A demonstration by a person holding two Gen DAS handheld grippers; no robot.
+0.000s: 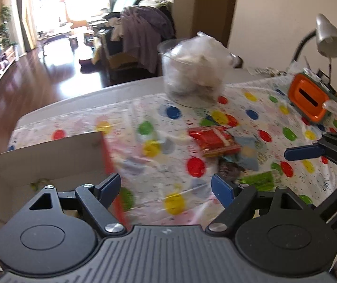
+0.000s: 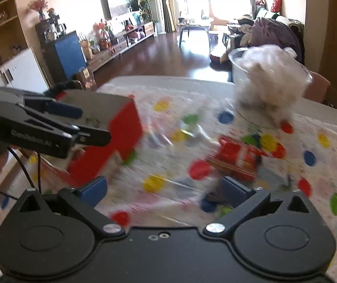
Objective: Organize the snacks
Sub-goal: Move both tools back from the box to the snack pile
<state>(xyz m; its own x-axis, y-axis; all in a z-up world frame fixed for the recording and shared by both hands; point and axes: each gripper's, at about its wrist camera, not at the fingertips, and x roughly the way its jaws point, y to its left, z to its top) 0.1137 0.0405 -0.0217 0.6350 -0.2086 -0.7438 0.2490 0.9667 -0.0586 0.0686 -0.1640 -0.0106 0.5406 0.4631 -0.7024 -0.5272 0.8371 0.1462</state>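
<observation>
Both grippers hovering over a dotted cloth [image 1: 239,103]: left gripper [image 1: 166,186] and right gripper [image 2: 166,191] standing wide apart, gripping nothing; red snack packet [image 1: 212,141] lying mid-table beside other wrappers; red box [image 2: 121,136] sitting open at the left

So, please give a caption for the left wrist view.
Open left gripper above spotted tablecloth, between red-sided cardboard box and red snack packet.

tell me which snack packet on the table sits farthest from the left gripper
The red packet: it lies farthest up the spotted cloth, beyond the dark packet and green packet.
</observation>
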